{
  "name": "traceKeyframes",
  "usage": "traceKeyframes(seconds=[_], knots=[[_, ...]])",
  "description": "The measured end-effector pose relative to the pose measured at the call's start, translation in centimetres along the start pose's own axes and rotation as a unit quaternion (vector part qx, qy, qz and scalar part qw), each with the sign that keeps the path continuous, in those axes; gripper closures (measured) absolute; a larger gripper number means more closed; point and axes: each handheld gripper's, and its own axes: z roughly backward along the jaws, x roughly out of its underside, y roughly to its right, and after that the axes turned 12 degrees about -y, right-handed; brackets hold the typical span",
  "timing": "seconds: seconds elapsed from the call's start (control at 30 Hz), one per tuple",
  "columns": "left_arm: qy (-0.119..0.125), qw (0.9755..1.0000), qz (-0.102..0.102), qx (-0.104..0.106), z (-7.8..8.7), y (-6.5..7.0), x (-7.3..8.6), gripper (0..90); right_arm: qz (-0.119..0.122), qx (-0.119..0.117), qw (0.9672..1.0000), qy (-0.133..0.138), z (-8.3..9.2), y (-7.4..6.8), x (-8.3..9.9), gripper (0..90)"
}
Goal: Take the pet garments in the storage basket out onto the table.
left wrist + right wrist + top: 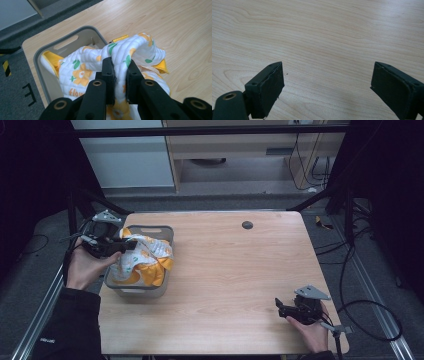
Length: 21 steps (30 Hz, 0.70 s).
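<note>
A white quilted cloth [142, 260] with orange flowers and yellow trim is bunched in a grey bin [159, 233] at the table's left edge. My left gripper [125, 245] is shut on a fold of that cloth [132, 51], which is pinched between the two black jaws and raised above the bin [50, 77]. Over at the table's near right corner, my right gripper [280, 306] is held low over bare wood. Its jaws stand wide apart with nothing between them [325, 85].
The wooden table [235, 270] has a small dark round cap [247, 225] near its far edge. Black frame posts and cables stand to both sides. Floor and a cabinet lie beyond the far edge.
</note>
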Motion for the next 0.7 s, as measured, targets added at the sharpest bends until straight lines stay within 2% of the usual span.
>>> traceKeyframes(seconds=[0.27, 0.7], knots=[[0.001, 0.9989, -0.043, 0.019, 0.3, 2.3, -1.1, 80.8, 0.0, 0.0, 1.0, 0.001, 0.0, 0.0, 0.0, 11.1], [-0.003, 0.9949, -0.088, 0.049, -0.6, 5.7, -2.5, 80.7, -0.001, -0.001, 1.0, 0.002, 0.1, 0.0, 0.0, 11.0]])
